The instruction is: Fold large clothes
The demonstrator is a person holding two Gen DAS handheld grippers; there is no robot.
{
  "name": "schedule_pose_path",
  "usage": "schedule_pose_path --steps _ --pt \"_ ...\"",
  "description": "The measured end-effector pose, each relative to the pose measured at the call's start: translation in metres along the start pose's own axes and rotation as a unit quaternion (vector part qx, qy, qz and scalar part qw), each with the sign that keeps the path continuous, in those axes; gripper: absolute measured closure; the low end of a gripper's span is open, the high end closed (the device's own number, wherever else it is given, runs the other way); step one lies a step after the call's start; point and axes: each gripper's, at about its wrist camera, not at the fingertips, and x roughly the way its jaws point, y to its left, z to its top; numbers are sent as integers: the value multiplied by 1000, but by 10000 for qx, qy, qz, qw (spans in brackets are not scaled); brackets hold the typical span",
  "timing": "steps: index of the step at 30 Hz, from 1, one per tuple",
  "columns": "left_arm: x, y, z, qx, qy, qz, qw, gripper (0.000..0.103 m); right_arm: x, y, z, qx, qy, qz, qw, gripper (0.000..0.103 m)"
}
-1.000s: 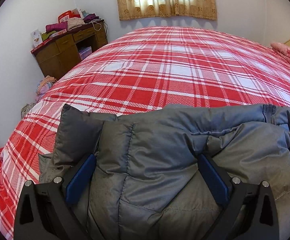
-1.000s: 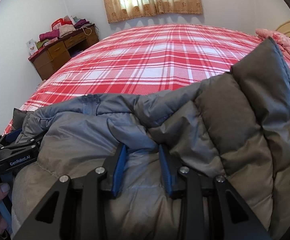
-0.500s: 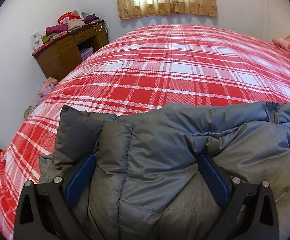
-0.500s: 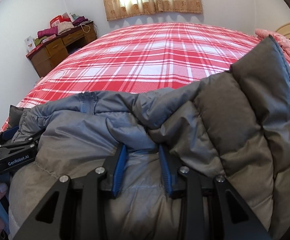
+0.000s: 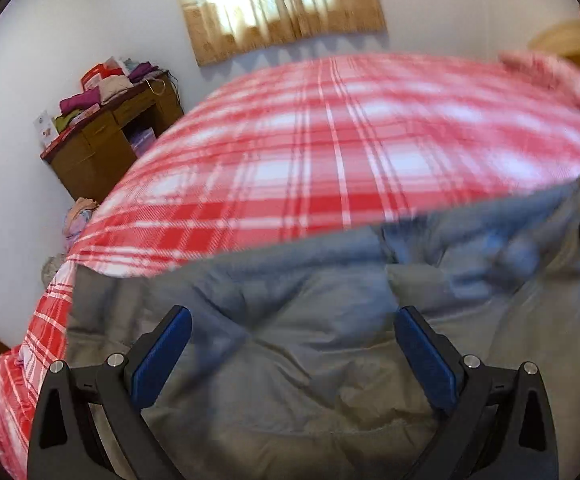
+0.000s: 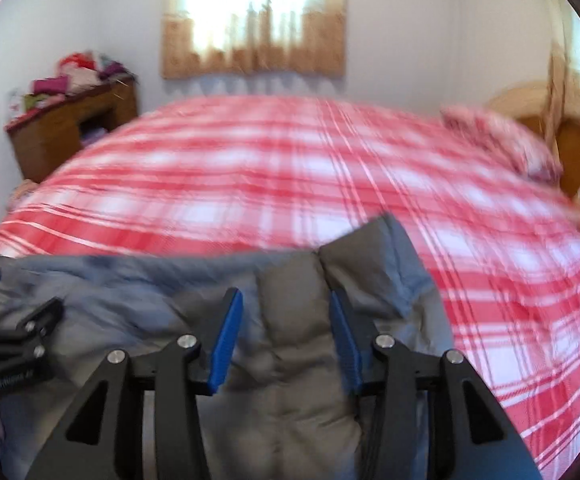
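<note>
We have the grey padded jacket (image 6: 290, 320) lying on the plaid bed (image 6: 290, 184) near its front edge. Our right gripper (image 6: 286, 332) is opening, apparently letting the fold settle, though blur hides any contact; our left gripper (image 5: 290, 344) stands spread above the padding.

Both grippers angle downward at the bottom of their frames. The left gripper (image 5: 290, 344) has its blue-padded jaws spread wide, one finger at lower left, the other at lower right, padded grey fabric lying between them. The right gripper (image 6: 286, 336) sits at bottom centre, its jaws opening with fabric between the pads. The left gripper's black body also shows at that frame's left edge.
</note>
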Motion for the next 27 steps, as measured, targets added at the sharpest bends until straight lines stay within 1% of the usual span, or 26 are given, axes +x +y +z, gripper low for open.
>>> schedule_pose_path --steps 1,2,7,14,20,27 --pt "6 -4 -3 44 57 -21 10000 1 8 -6 -5 92 124 84 9998 54" --pt "8 -5 -5 22 60 -73 10000 1 12 -8 -8 144 153 143 9997 54" --pt "15 -2 -9 -173 35 -189 9997 1 20 -4 -9 81 225 178 9996 50" --pt "20 -6 -10 -125 47 -101 9999 1 25 -8 -14 207 322 304 9988 49" --pt "22 -5 -10 -126 64 -96 9999 1 28 -5 -15 187 400 280 9986 48" --pt "23 -6 -11 -124 61 -85 9999 1 31 0 -15 70 443 155 9989 48"
